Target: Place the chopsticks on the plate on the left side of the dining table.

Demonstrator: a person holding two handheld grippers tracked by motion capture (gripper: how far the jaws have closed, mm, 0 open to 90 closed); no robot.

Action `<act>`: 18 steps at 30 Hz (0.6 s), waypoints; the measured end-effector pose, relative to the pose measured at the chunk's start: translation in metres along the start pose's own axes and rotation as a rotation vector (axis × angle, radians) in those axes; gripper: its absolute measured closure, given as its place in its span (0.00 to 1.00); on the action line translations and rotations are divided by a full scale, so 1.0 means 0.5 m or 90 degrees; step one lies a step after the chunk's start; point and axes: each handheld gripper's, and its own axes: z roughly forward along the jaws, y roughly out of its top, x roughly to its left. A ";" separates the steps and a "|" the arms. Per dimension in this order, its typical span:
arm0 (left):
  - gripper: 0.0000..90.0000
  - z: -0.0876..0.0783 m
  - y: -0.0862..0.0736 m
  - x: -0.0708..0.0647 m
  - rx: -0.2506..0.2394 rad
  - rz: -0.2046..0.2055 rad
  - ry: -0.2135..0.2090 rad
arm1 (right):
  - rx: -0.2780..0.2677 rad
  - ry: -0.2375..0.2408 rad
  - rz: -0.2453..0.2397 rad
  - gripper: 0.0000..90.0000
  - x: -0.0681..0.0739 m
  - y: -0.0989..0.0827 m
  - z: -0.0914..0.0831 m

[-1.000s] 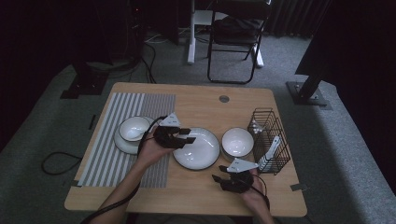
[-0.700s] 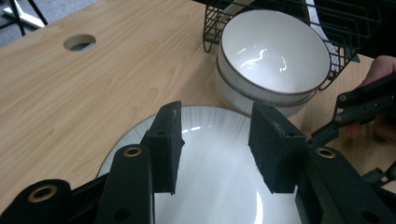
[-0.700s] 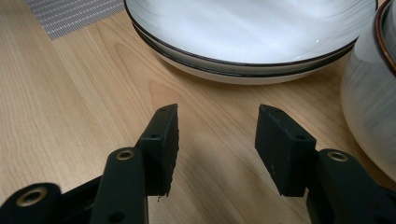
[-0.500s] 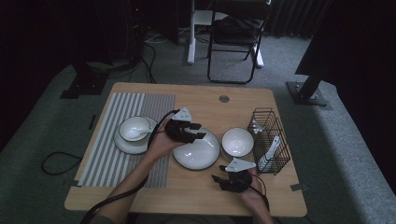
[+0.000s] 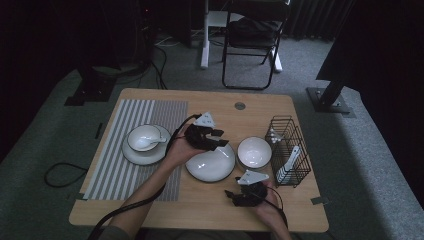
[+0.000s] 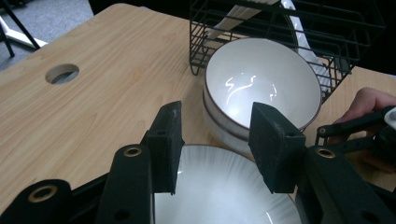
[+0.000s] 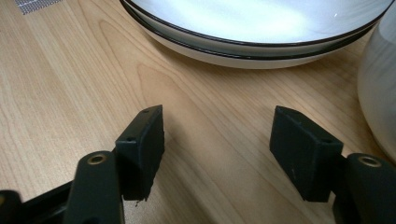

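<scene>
Wooden table with dishes, a mat and a wire rack

The light wooden table has a round cable hole near its far edge. A grey striped mat covers its left part, from the far edge almost to the near one; on the mat lies a plate carrying a small bowl with a spoon. At the middle of the bare wood lies a wide white plate with a dark rim, and just to its right stands a white bowl. A black wire rack holding white pieces stands on the right side, just beside the bowl.
</scene>
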 end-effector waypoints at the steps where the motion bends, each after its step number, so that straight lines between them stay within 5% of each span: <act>1: 0.62 0.002 0.003 -0.001 -0.002 -0.001 0.000 | 0.001 0.001 0.001 0.36 -0.001 0.000 0.000; 18: 0.62 0.031 0.063 -0.015 -0.002 0.047 -0.013 | 0.003 0.005 -0.001 0.34 -0.002 0.000 0.001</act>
